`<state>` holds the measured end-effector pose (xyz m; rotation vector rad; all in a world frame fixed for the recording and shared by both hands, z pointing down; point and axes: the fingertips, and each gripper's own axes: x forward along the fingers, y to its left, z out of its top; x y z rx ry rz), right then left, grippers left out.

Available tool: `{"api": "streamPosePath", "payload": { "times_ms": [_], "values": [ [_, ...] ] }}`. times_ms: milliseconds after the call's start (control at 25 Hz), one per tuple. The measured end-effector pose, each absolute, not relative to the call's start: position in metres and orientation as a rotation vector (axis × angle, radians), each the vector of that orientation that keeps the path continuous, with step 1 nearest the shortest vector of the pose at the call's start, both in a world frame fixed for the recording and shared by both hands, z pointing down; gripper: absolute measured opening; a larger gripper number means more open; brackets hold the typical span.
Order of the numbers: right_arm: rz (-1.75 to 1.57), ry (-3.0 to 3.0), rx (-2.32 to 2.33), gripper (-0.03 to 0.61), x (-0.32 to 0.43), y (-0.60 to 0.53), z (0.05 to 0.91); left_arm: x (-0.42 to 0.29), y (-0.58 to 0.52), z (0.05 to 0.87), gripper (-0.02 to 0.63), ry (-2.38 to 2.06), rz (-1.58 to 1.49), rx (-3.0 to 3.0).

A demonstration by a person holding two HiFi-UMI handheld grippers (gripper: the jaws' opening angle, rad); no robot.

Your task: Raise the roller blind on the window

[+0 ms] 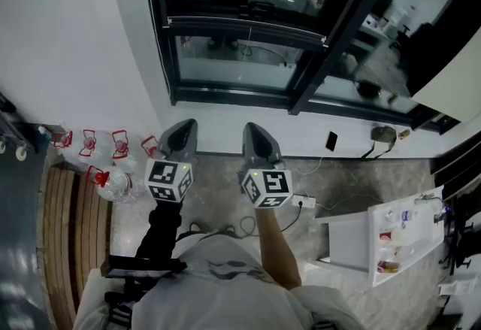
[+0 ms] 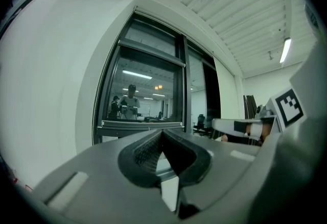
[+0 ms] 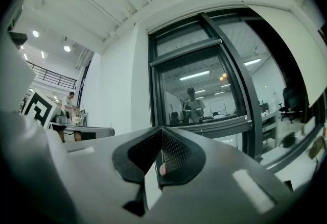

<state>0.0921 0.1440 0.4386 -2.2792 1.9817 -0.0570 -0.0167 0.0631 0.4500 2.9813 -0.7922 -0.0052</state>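
Roller blind (image 1: 453,80) is cut off at the right edge.

The left gripper (image 1: 188,125) and right gripper (image 1: 252,128) are smooth grey shells tapering to a point, each topped by a white cube (image 1: 168,180) printed with black square markers. Inside, the jaws carry black dimpled pads (image 2: 145,152). The person wears a pale grey top (image 1: 218,287), with a black sleeve (image 1: 161,234) on the left arm.
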Motion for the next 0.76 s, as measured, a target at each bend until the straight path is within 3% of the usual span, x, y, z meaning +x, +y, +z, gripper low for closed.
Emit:
{"api": "streamPosePath", "payload": {
  "times_ms": [760],
  "values": [
    [-0.072, 1.969, -2.277, -0.002, 0.1011, 0.1398, 0.4439, -0.0132, 0.0567, 0.4577, -0.002, -0.805, 0.009, 2.97]
  ]
}}
